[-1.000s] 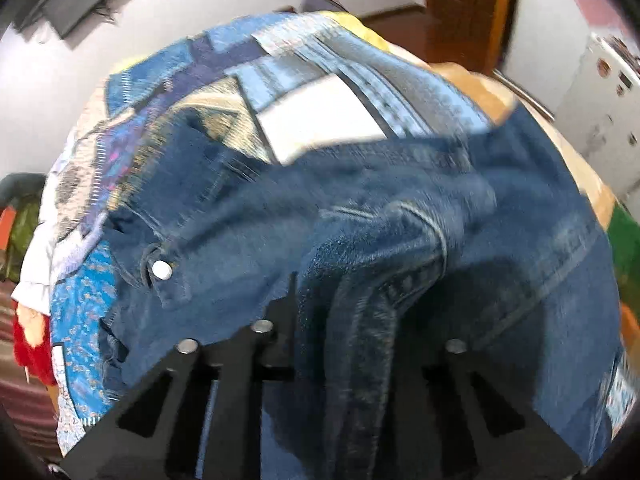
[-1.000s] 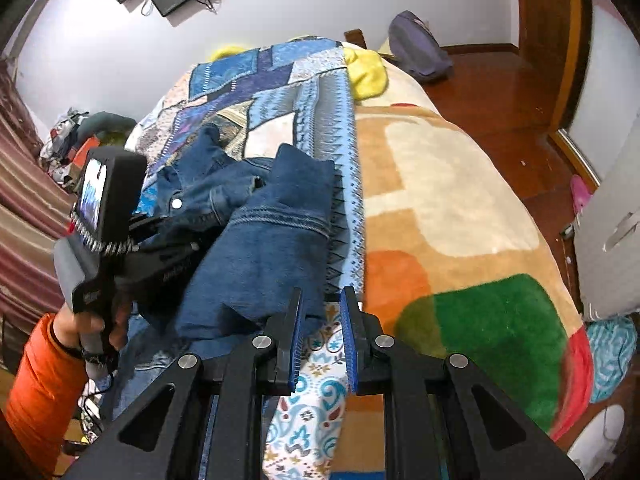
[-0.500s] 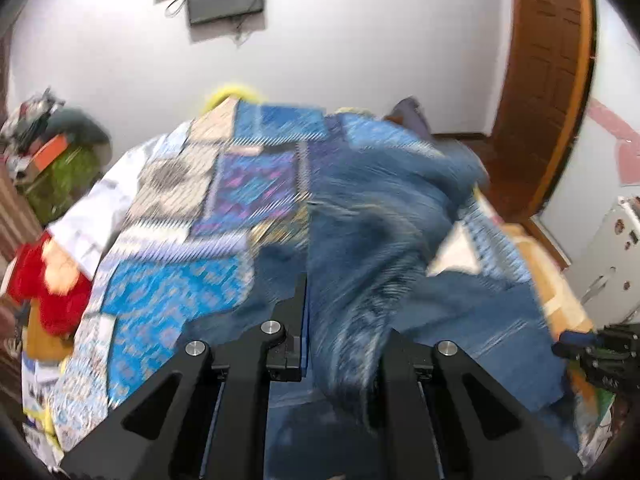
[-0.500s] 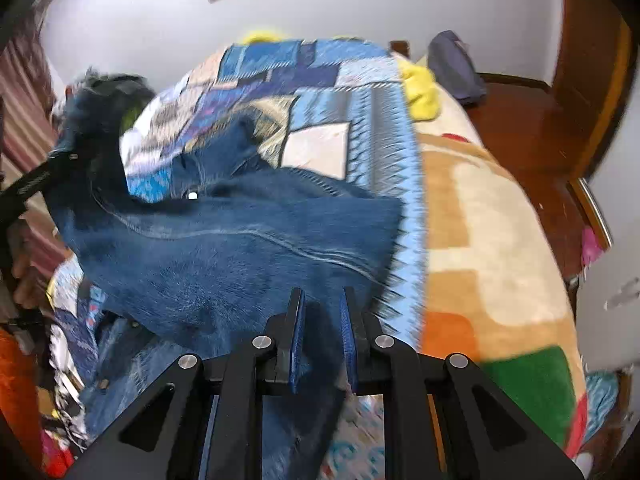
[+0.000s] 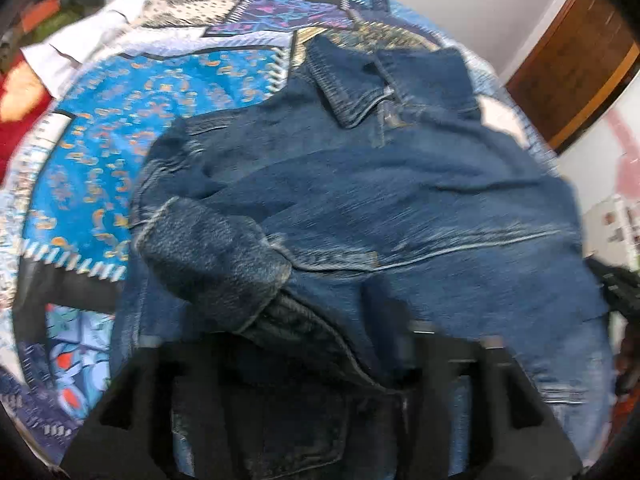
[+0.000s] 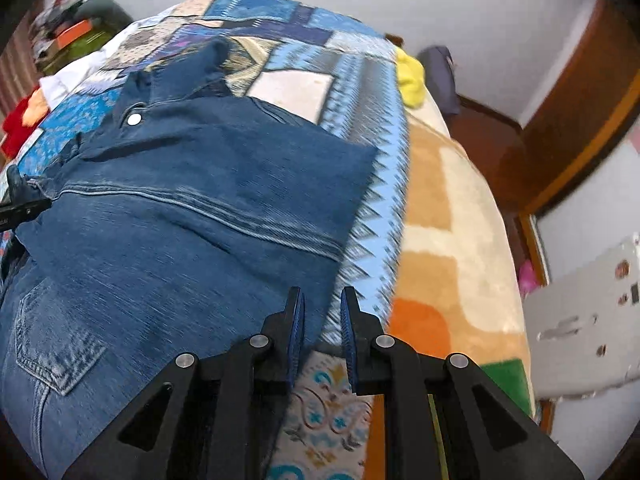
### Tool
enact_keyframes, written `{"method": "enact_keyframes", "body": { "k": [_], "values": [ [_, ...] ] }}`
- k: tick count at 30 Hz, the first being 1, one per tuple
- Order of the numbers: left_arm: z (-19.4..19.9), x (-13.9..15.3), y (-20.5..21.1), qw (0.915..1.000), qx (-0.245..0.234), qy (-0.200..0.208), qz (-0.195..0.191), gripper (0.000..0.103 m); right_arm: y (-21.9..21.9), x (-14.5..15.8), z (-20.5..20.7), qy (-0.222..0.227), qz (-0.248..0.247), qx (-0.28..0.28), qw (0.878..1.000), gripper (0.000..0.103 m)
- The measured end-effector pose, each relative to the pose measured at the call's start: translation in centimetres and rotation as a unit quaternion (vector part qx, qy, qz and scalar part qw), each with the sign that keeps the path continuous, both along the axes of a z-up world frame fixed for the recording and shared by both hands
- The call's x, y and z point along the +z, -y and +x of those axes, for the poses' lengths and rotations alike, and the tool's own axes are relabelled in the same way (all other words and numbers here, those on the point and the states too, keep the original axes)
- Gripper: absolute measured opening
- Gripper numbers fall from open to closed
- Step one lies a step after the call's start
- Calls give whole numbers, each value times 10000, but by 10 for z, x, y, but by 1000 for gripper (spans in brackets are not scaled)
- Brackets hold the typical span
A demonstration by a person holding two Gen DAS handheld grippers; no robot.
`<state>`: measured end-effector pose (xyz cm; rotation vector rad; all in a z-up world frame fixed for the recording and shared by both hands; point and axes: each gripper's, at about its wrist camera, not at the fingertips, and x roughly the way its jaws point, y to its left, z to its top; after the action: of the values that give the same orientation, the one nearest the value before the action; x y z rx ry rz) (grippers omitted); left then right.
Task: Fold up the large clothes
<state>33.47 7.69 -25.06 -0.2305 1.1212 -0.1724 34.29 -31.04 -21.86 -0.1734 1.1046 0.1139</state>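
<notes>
Lying across the patchwork quilt (image 6: 356, 80) on the bed is a dark blue denim jacket (image 6: 192, 208), its thick cloth marked by pale stitched seams, a stiff pointed collar (image 5: 348, 92) at the far end and a round metal snap (image 6: 134, 119) near it. A rolled sleeve cuff (image 5: 216, 260), coarse and faded at the edge, is bunched on the near left of the jacket in the left wrist view. A patch pocket (image 6: 56, 344) with pale stitching shows at the near left in the right wrist view.

The left gripper (image 5: 320, 360) is blurred and sits low over the denim; its jaws are opening, with jacket cloth lying between them and the pads not pressing on it. The right gripper (image 6: 322, 336) has its jaws drawn nearly together with a narrow gap; the jacket's near edge lies just beside the left finger, and whether any cloth is pinched I cannot tell.

Beyond the quilt's zigzag border lies a fluffy blanket (image 6: 452, 216) of cream, orange and green blocks. A yellow cloth (image 6: 410, 78) sits at the far end of the bed, and a brown wooden door (image 5: 576, 72) stands past it.
</notes>
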Motion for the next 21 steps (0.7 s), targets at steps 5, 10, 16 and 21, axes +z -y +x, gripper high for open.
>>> {"method": "enact_keyframes", "body": {
  "k": [5,10,16,21],
  "values": [
    [8,-1,-15,9988,295,-117,-382,38,26,-2,1,-183,452,-480,9977,50],
    [8,23,-5,9993,209,286,122,15,53,1,-6,-334,1068,-816,9904,77],
    [7,99,10,9871,191,1460,632,14,58,21,0,-297,1776,-914,9794,77],
    [5,119,9,9748,159,1948,1078,16,33,33,20,-175,1911,-696,9789,78]
  ]
}}
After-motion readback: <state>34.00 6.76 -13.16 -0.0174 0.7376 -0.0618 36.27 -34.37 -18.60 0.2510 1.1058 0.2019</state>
